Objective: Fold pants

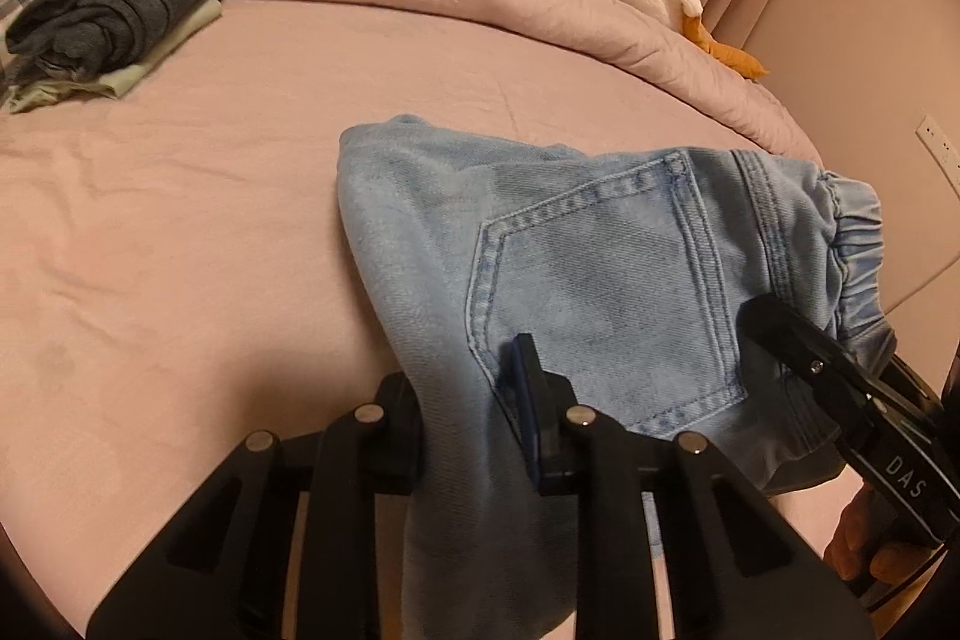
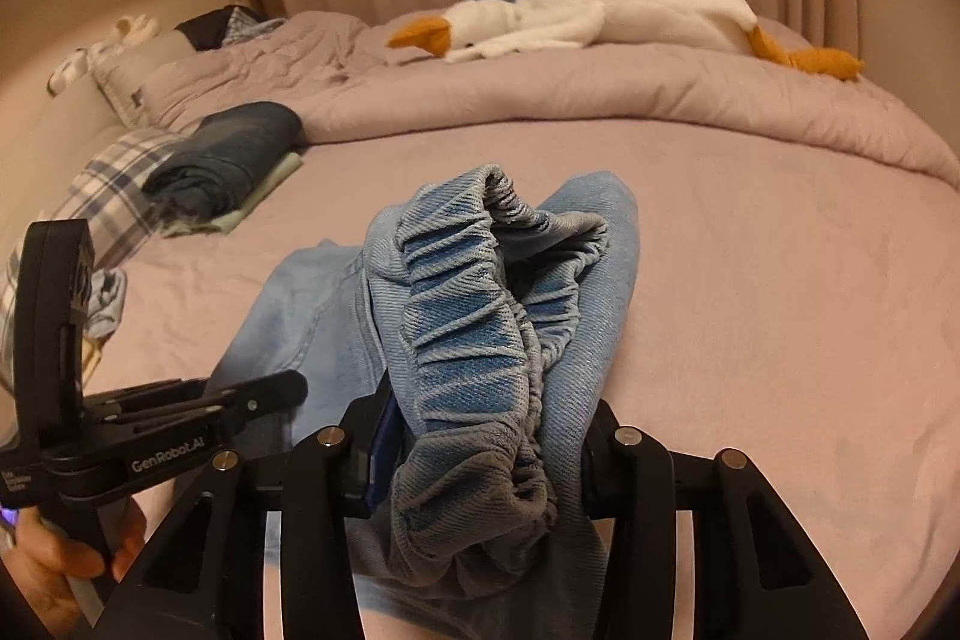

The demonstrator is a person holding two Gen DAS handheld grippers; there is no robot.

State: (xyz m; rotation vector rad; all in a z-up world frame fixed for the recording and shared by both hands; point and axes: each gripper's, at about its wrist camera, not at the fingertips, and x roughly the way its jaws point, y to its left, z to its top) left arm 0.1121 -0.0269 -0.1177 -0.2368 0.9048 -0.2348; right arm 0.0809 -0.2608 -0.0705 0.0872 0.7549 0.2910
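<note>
Pants (image 1: 600, 268): light-blue denim, pocket up, elastic waistband bunched; left claw (image 1: 474, 418) clamps leg fabric, right claw (image 2: 480, 436) clamps waistband.

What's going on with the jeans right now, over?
Left gripper shut on jeans by the pocket. Right gripper shut on the waistband. Jeans bunched over the bed. Nothing in the way.

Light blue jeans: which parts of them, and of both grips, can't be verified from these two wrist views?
- Left wrist view: the light blue jeans run down behind the left gripper and out the bottom edge; leg length is cut off.
- Same view: the jeans and frame edge hide the right gripper pinch point.
- Right wrist view: the bunched elastic waistband covers the right gripper's inner pads.
- Right wrist view: the left gripper's fingertips disappear behind denim.
</note>
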